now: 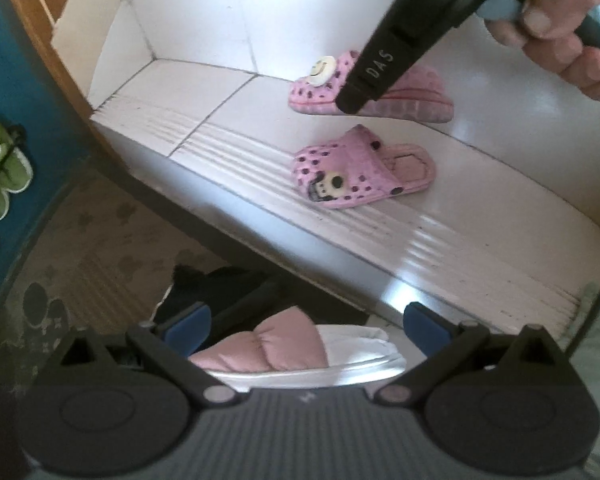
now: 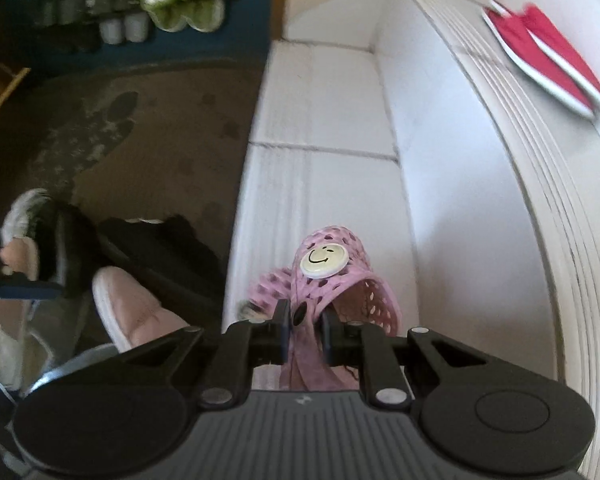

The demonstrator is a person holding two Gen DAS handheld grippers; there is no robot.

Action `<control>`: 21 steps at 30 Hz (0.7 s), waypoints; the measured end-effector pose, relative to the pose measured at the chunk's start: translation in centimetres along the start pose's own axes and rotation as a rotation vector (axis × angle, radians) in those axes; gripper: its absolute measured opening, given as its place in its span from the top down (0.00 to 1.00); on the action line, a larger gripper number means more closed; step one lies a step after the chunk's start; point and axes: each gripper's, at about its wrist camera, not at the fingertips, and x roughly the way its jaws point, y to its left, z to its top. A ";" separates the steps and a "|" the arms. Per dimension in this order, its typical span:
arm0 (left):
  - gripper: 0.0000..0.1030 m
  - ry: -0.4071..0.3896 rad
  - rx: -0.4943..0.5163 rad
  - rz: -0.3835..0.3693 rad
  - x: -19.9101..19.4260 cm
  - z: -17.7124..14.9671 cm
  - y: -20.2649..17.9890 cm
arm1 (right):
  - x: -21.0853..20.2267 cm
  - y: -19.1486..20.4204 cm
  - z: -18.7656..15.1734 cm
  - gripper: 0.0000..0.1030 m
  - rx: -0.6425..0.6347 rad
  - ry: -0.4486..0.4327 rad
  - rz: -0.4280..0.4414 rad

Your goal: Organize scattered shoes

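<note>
Closest to us, our right gripper [image 2: 306, 322] is pinched tight on the strap and side wall of the pink clog with the smiley badge [image 2: 324, 276], the blue pads pressing thin perforated foam just behind a dark rivet. The clog hangs tilted from that hold, toe pointing away, over the white tiled step [image 2: 320, 100]. Our left gripper [image 1: 306, 322] stands spread apart with nothing between its pads; below it sit a pink quilted slipper [image 1: 268, 350] and a black shoe [image 1: 204, 284] on the patterned rug [image 1: 92, 240].

A little farther out, in the left wrist view, the matching pink clog with the panda charm [image 1: 360, 168] rests flat on the ribbed edge of the step, just in front of the one we hold. Beyond, green frog slippers [image 2: 180, 4] lie by the blue wall, and a pair of red shoes [image 2: 548, 60] sits on the step above.

The risks, as we judge them: the grip is on soft, narrow material well off the clog's middle, so it may swing, twist or slip out if we move quickly. If we set it down carelessly we may knock its partner off the ribbed edge onto the rug. The held clog could also land on its side, leaving the pair uneven. Our idle left tool hovers near the floor shoes and could nudge them.
</note>
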 end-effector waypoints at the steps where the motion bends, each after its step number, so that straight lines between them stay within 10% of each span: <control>1: 0.00 0.002 -0.009 0.011 -0.2 -0.2 0.3 | -0.2 0.6 0.3 0.86 -0.007 -0.009 0.017; 21: 0.00 0.020 -0.174 0.237 -4.6 -5.5 4.6 | -2.0 12.6 2.9 0.86 -0.196 -0.118 0.231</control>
